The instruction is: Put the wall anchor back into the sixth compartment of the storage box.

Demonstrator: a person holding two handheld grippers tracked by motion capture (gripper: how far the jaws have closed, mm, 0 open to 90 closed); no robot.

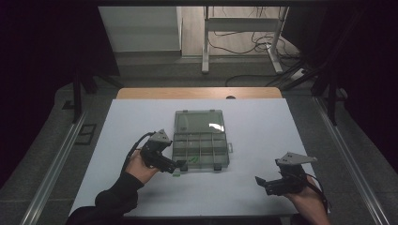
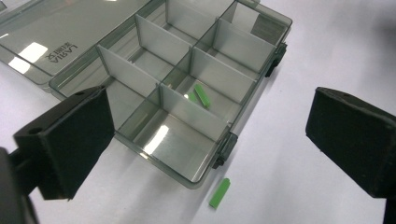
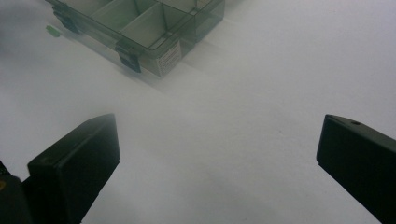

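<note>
— Jaws of the left gripper (image 2: 210,135) are wide apart, holding nothing. Where's the green stick (image 2: 219,193)?
— On the desk (image 2: 327,46), just beside the organizer box (image 2: 196,175). Come down straight over it and pinch softly.

A smoky grey, see-through compartment box (image 2: 187,116) with pale grey dividers and black latches is seen on a plain white table sheet (image 1: 263,136). Bright green is shown by one small piece (image 2: 202,95) inside and by another green piece (image 2: 219,192) outside. Both grippers' jaws are coloured matte black.
</note>
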